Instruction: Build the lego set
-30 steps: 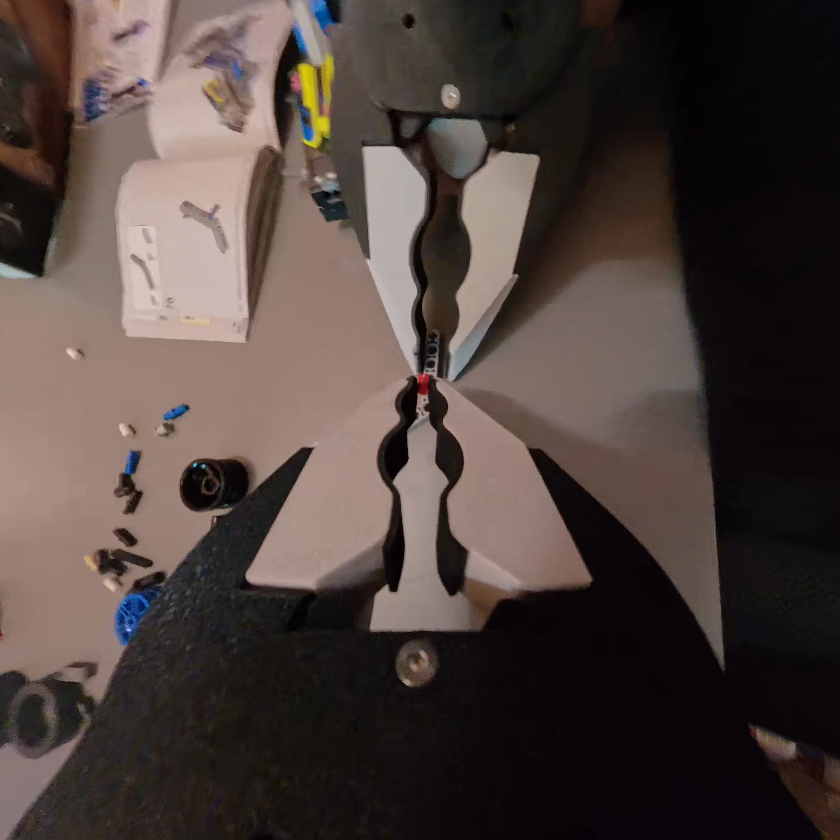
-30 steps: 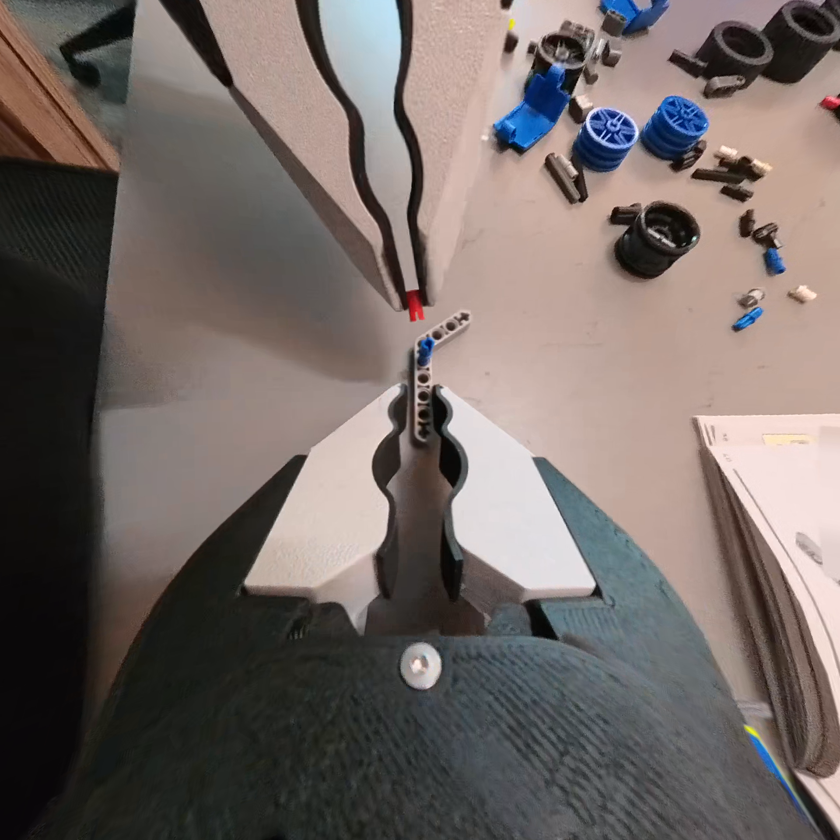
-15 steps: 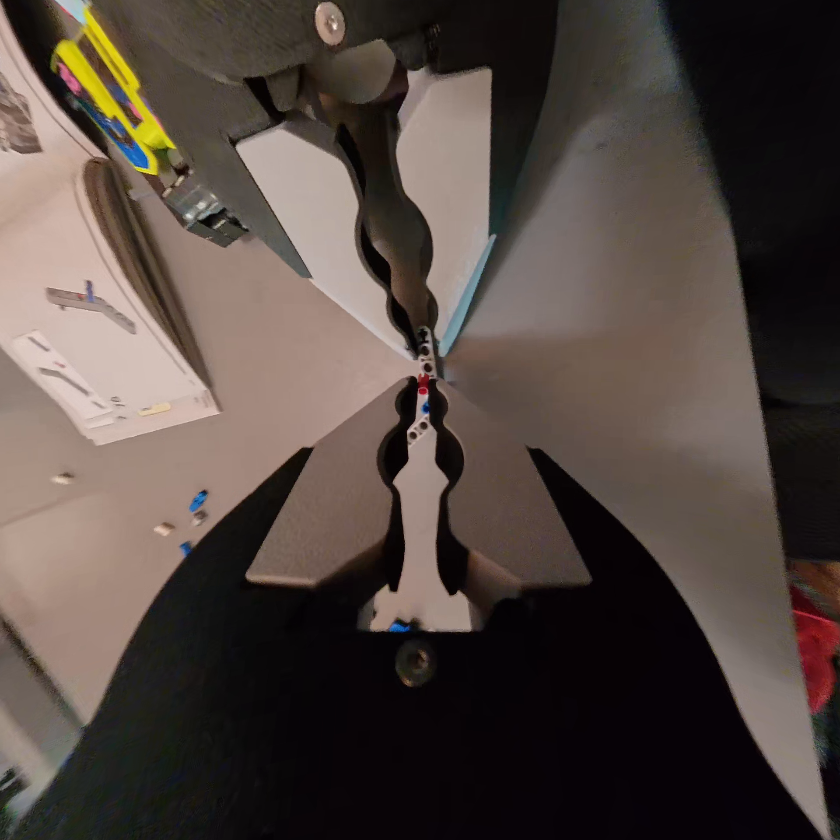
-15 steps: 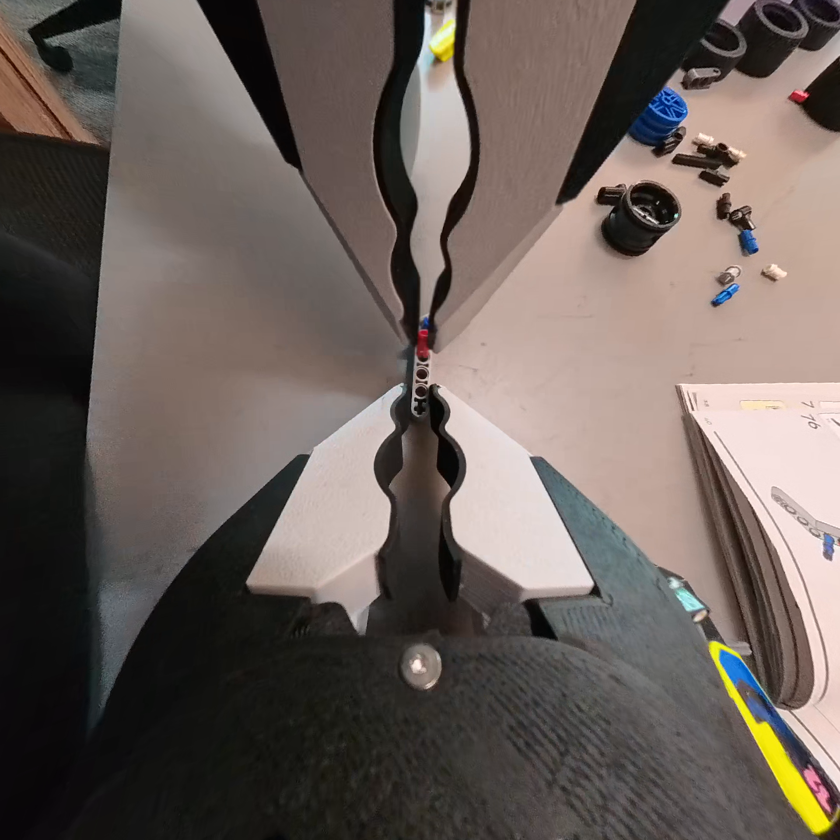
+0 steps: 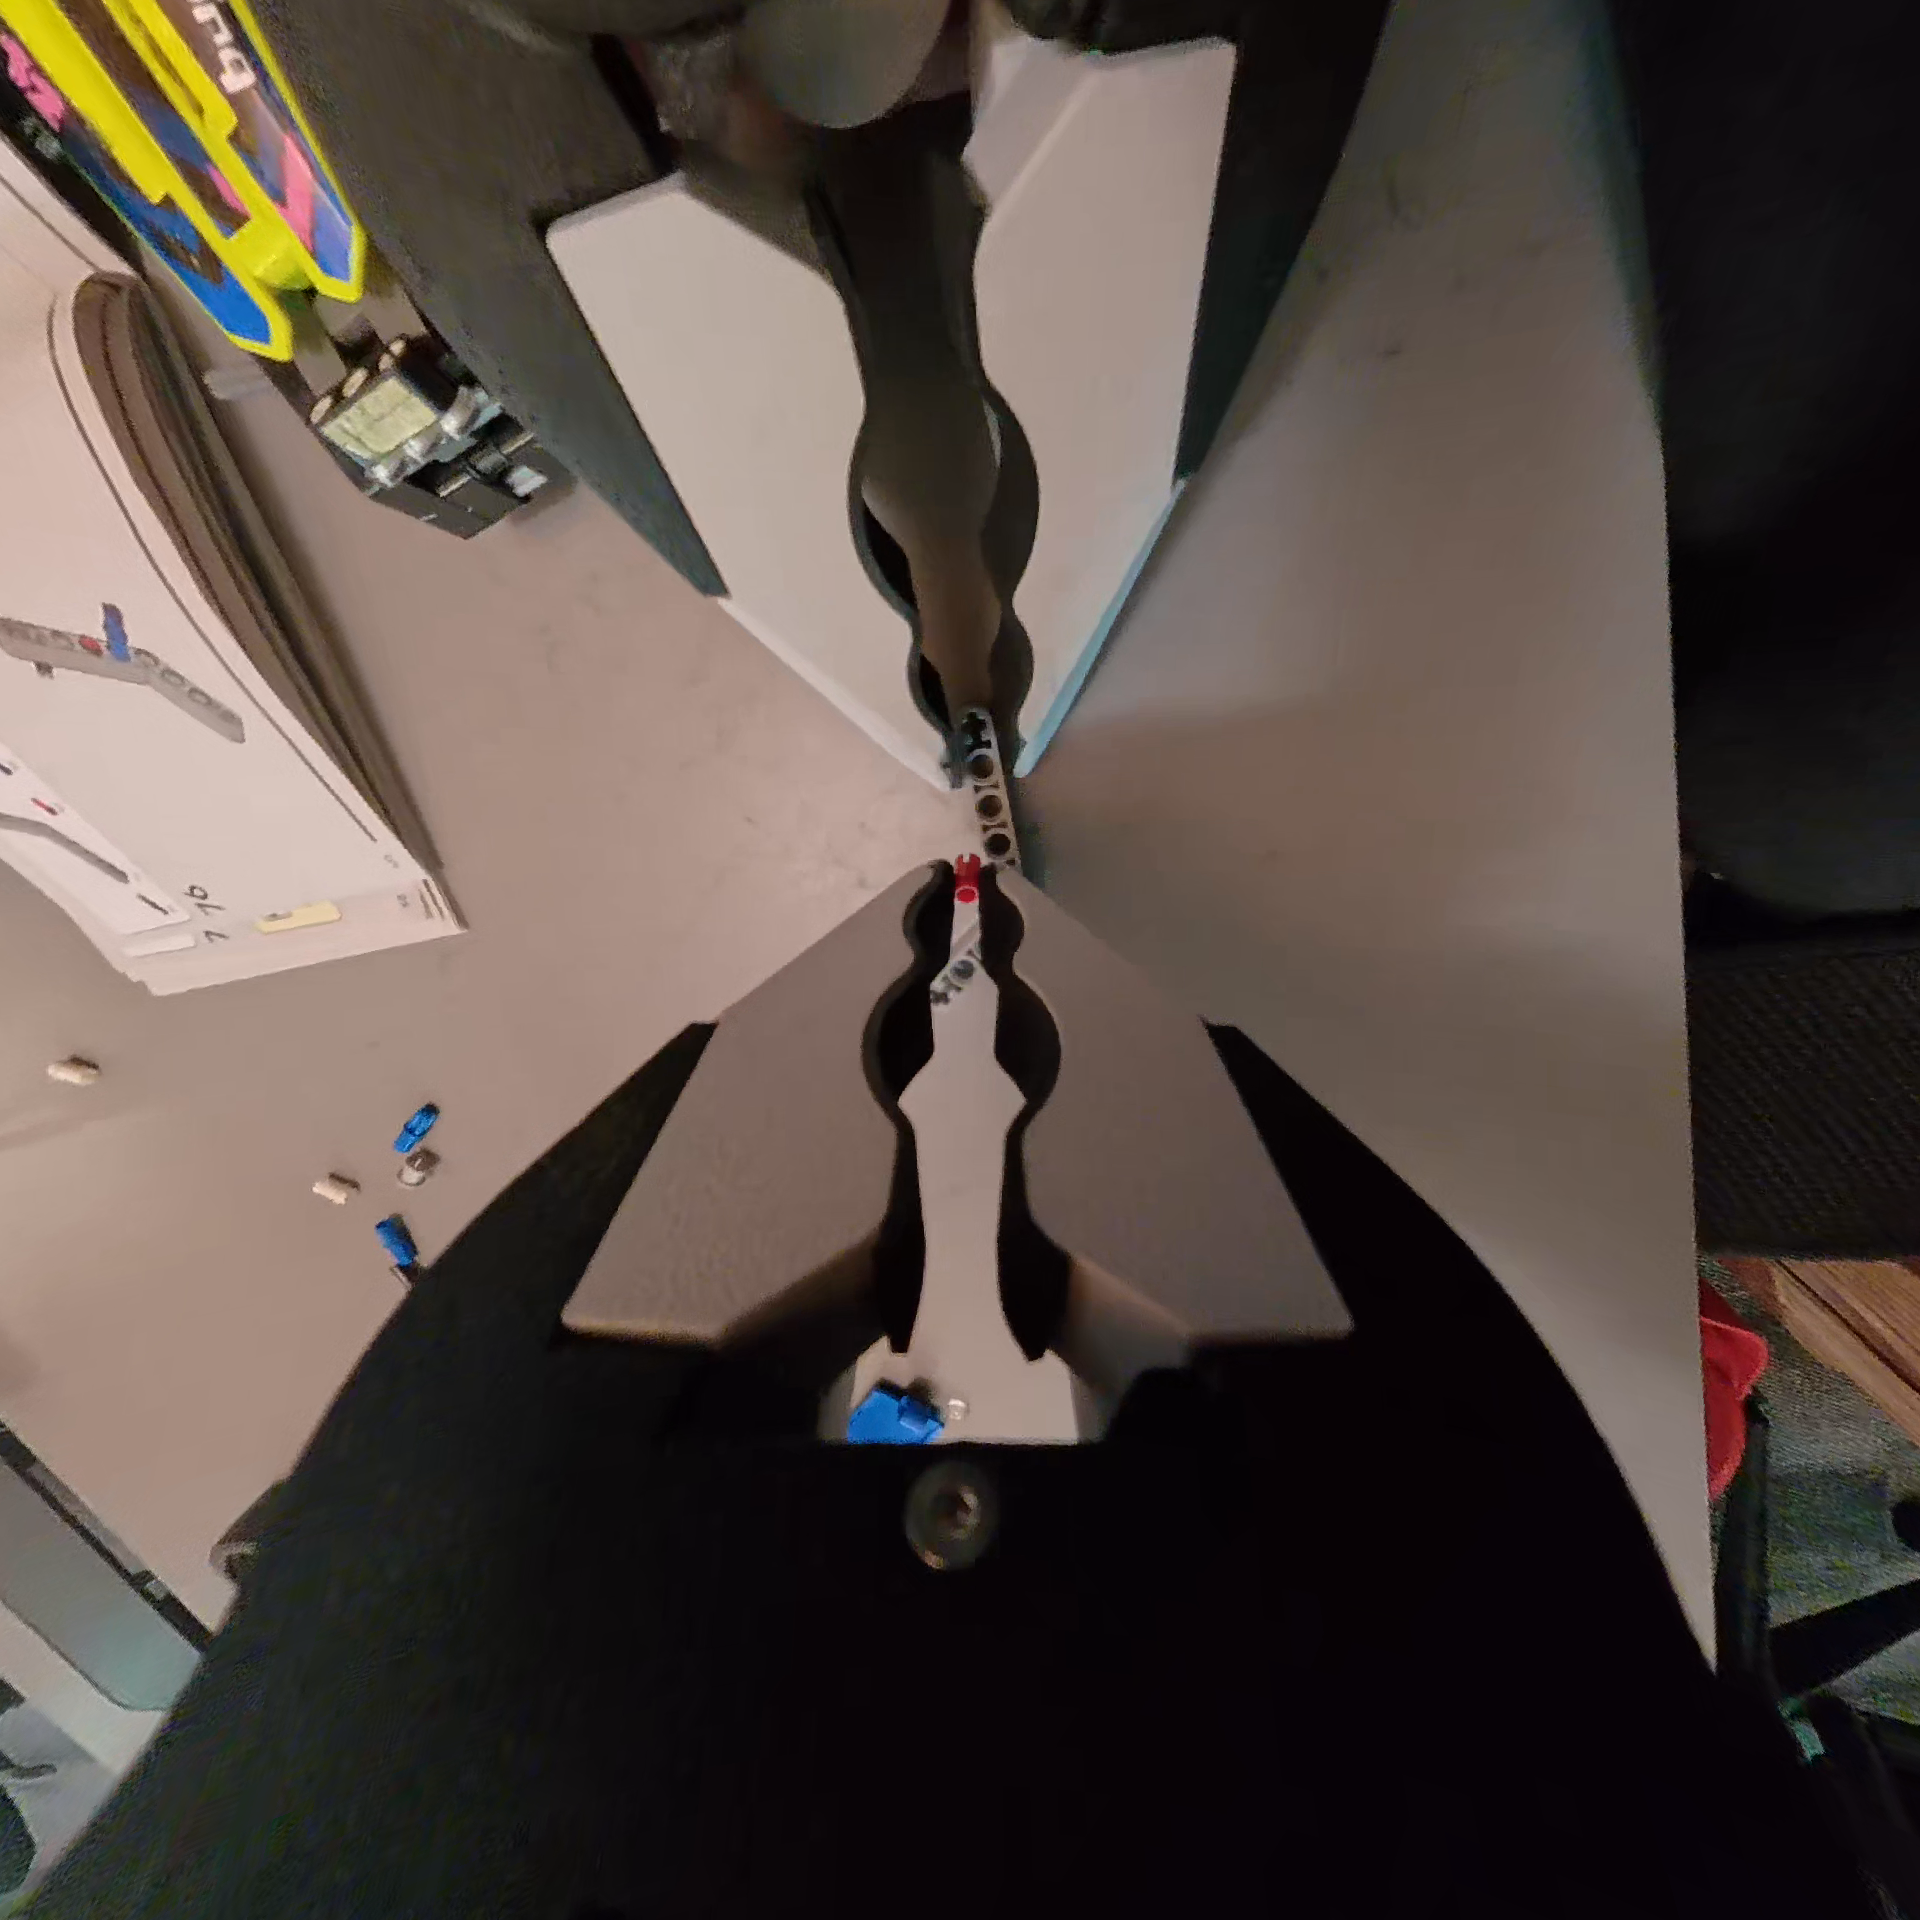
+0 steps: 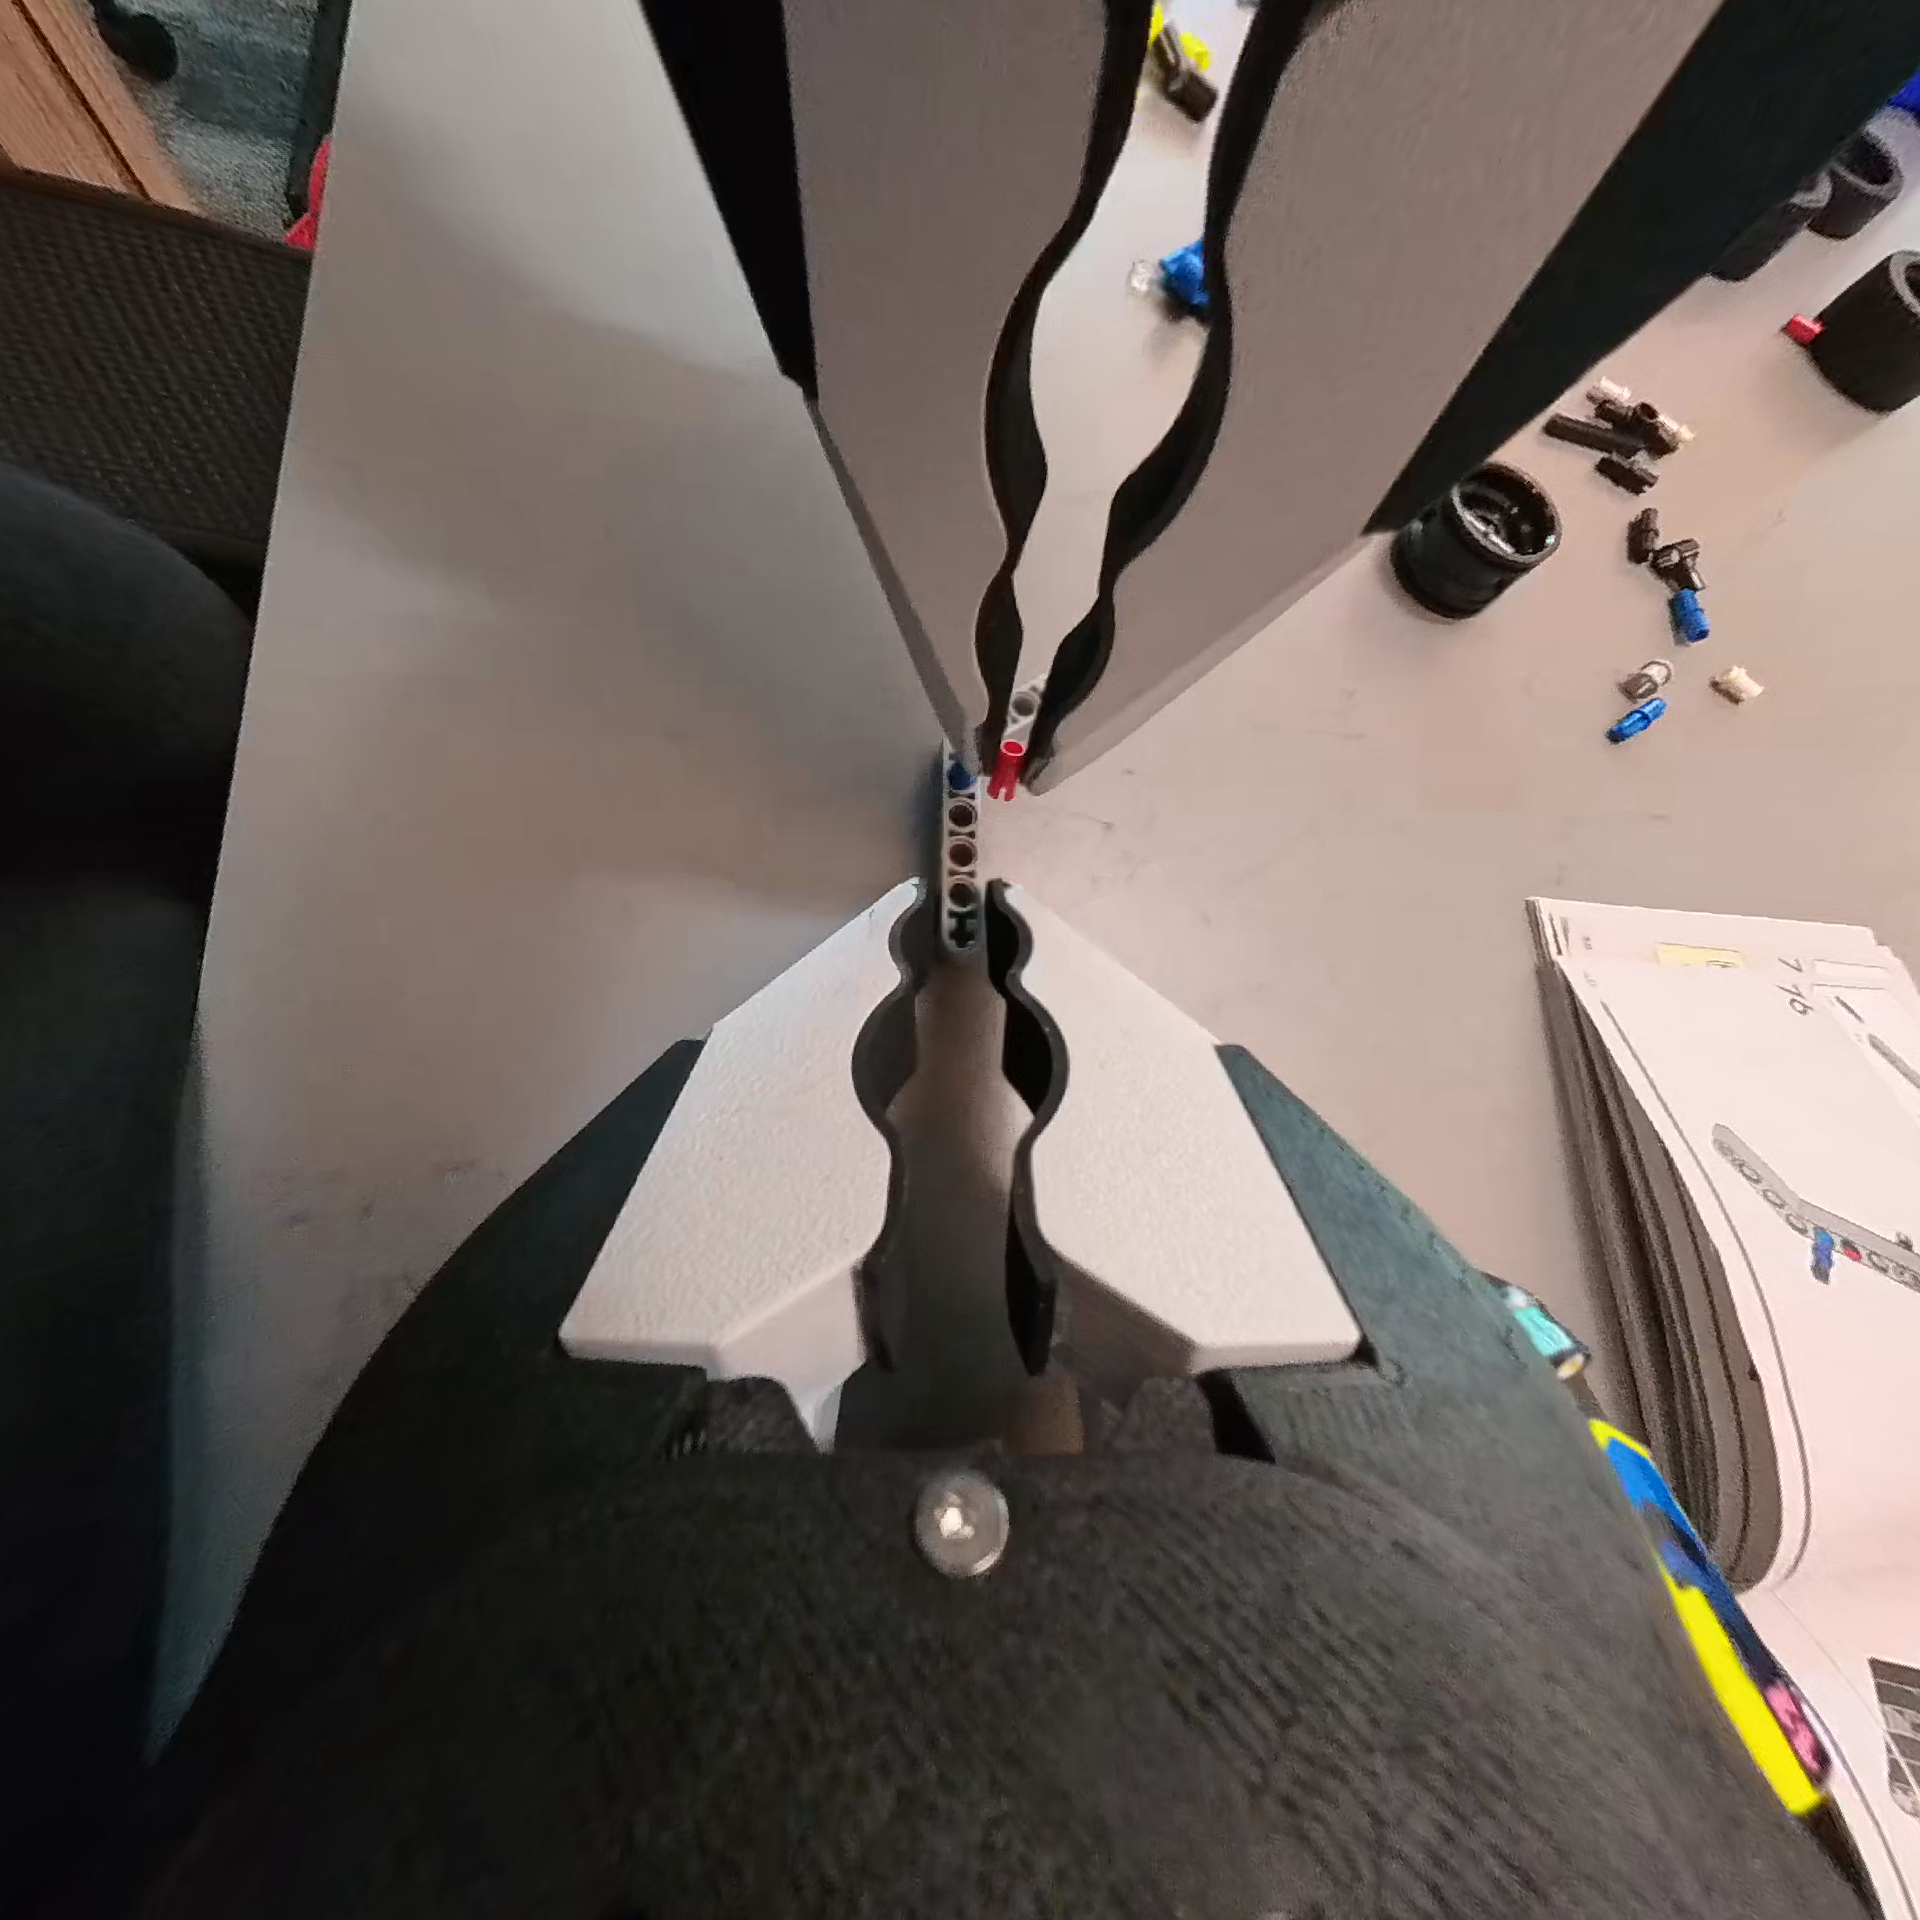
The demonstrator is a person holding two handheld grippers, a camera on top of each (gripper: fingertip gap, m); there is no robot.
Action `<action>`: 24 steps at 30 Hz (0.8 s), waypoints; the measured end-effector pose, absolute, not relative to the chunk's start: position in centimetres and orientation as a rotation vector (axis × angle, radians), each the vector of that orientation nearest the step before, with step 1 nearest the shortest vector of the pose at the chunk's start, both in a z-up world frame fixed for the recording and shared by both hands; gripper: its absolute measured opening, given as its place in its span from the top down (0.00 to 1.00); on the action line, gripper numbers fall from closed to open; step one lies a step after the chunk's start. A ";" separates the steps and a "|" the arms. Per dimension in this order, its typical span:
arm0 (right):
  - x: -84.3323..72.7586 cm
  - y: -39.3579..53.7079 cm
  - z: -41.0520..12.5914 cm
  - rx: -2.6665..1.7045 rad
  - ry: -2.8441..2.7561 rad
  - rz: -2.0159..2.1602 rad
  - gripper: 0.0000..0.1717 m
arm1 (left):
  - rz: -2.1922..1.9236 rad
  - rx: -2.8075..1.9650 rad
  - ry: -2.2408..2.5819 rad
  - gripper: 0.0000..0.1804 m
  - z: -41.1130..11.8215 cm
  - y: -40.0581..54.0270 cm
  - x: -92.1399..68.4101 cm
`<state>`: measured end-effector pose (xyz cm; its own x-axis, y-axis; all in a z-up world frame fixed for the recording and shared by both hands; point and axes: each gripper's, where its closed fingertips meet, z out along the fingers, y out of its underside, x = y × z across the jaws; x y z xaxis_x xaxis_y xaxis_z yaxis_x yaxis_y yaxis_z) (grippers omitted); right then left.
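The grey plastic beam with a row of round holes and a bend (image 6: 961, 862) is between your two grippers, above the light grey table (image 6: 582, 582). Your right gripper (image 6: 963, 914) is clenched on the end of this beam that has a cross-shaped hole: both black pads press on its sides. A small blue plastic pin (image 6: 960, 771) sits in a hole near the bend of the beam.

Your left gripper (image 5: 966, 883) is closed on a small red plastic pin (image 5: 967, 879), which sticks out from its tips. In the right wrist view this red pin is just beside the beam, next to the blue pin, and I cannot tell if it touches the beam. The angled part of the beam shows behind the left gripper's fingers (image 5: 1091, 1039).

Further out on the table, to the right in the right wrist view, there is an open paper instruction booklet with drawings (image 6: 1745, 1164), and past its lower corner a yellow and blue printed sheet (image 6: 1704, 1600). Beyond the left gripper there is a black rubber tyre with a rim (image 6: 1475, 540), some short black plastic connectors (image 6: 1621, 431), a loose blue pin (image 6: 1636, 720), a small pale bush (image 6: 1735, 681) and bigger black tyres (image 6: 1881, 332) at the edge. A blue plastic part (image 5: 891, 1415) is seen low between the left gripper's fingers. A dark mesh chair (image 6: 125, 343) is beside the table edge.
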<state>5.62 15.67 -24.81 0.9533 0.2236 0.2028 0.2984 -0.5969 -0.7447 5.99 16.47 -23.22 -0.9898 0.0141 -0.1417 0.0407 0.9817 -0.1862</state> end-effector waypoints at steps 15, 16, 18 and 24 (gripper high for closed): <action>5.7 15.1 -24.9 -2.239 -0.388 0.011 0.94 | -0.266 -0.014 3.049 0.99 -24.3 16.8 5.3; 5.5 15.1 -24.9 -2.239 -0.401 0.022 0.97 | -0.273 -0.017 3.051 0.99 -24.3 16.8 5.2; 5.5 15.1 -24.9 -2.238 -0.410 0.018 0.97 | -0.272 -0.028 3.042 0.99 -24.4 16.9 5.2; 5.1 15.1 -24.9 -2.243 -0.421 0.097 0.97 | -0.280 -0.003 2.997 0.99 -24.4 17.1 5.4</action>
